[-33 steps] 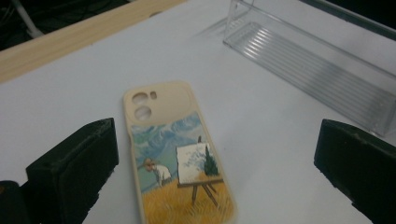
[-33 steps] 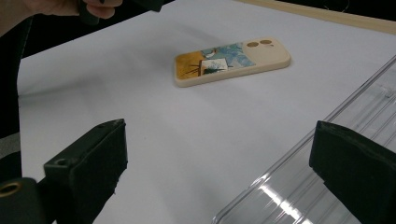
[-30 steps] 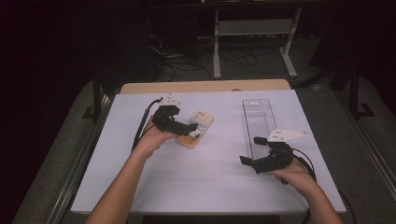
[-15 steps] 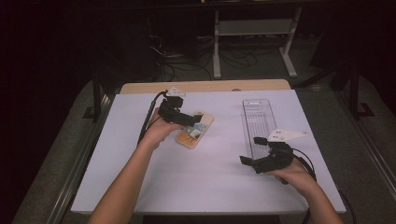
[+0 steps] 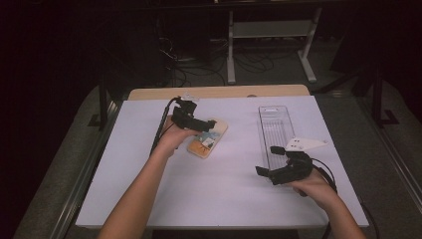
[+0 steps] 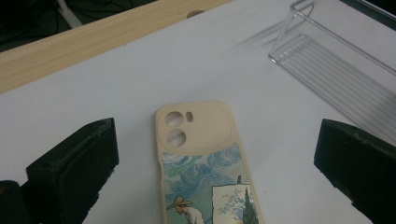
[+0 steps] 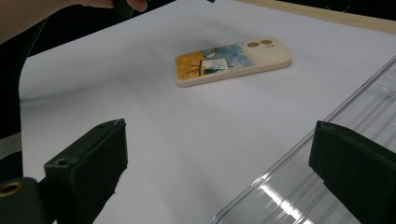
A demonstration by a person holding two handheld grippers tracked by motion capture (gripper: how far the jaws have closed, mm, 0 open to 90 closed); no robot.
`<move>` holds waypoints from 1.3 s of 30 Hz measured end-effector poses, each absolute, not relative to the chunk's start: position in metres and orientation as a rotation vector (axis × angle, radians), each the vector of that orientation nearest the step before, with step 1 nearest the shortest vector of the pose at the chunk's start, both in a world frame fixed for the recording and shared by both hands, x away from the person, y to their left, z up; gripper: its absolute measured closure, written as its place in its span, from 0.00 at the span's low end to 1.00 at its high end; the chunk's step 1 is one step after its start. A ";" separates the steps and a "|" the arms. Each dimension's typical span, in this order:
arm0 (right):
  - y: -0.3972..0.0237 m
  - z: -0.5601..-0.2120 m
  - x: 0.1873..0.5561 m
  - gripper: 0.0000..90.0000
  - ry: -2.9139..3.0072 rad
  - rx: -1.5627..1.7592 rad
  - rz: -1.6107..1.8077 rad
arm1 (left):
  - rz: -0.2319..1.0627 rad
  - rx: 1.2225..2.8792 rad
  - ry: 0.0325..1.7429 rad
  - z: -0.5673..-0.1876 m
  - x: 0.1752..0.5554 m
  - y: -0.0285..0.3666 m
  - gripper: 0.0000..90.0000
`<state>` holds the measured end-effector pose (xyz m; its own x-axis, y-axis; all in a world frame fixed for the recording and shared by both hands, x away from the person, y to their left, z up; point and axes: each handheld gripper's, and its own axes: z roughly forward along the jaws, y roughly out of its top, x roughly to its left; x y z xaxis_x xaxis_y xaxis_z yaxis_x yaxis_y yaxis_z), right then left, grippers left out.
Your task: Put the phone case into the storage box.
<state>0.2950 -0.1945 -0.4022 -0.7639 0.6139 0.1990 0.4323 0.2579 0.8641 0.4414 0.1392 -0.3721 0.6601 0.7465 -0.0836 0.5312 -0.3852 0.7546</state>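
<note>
A beige phone case [image 5: 208, 139] with a painted picture lies flat on the white table, camera cutouts at its far end. My left gripper [image 5: 209, 123] hovers just over its far-left edge, open. In the left gripper view the case [image 6: 201, 158] lies between and beyond the wide-apart jaws of the left gripper [image 6: 215, 140], touching neither. My right gripper [image 5: 267, 160] rests open at the near right, beside the near end of a clear plastic tray [image 5: 276, 129]. In the right gripper view, the case [image 7: 233, 60] lies far ahead and the tray [image 7: 327, 163] is at the right.
The white table sheet [image 5: 224, 199] ends at a wooden strip [image 5: 219, 92] along the far edge. Metal rails run down both sides of the table. The person's left hand [image 7: 46, 14] shows at the top left of the right gripper view.
My left gripper has risen and drawn slightly back from the phone case, which stays in place. The right gripper has not moved.
</note>
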 end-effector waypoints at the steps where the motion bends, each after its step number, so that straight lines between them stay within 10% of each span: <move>1: -0.194 -0.402 0.295 0.04 2.344 0.987 1.520 | 0.344 2.068 0.996 -0.373 0.442 0.138 0.00; 39: -0.194 -0.402 0.295 0.04 2.349 0.984 1.518 | 0.352 2.139 1.096 -0.419 0.440 0.125 0.00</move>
